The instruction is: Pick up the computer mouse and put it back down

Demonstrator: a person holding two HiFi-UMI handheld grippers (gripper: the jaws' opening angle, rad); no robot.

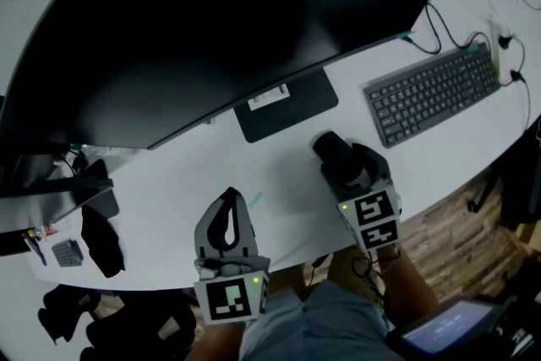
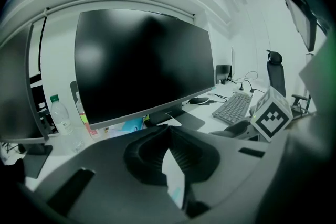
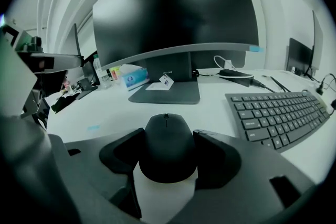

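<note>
A black computer mouse (image 1: 336, 155) (image 3: 168, 147) sits between the jaws of my right gripper (image 1: 348, 167) (image 3: 169, 136), low over the white desk (image 1: 254, 173). Both pads lie against the mouse's sides, so the gripper is shut on it. The mouse's nose sticks out past the fingertips toward the monitor stand (image 1: 286, 107). I cannot tell whether the mouse touches the desk. My left gripper (image 1: 228, 197) (image 2: 169, 131) hangs over the front edge of the desk, left of the mouse, with its tips together and nothing held.
A large dark monitor (image 1: 237, 21) fills the back. A black keyboard (image 1: 435, 93) (image 3: 278, 113) lies right of the mouse, with cables (image 1: 456, 30) behind it. Black items (image 1: 101, 237) sit at the desk's left end, and a water bottle (image 2: 59, 115) stands by the monitor.
</note>
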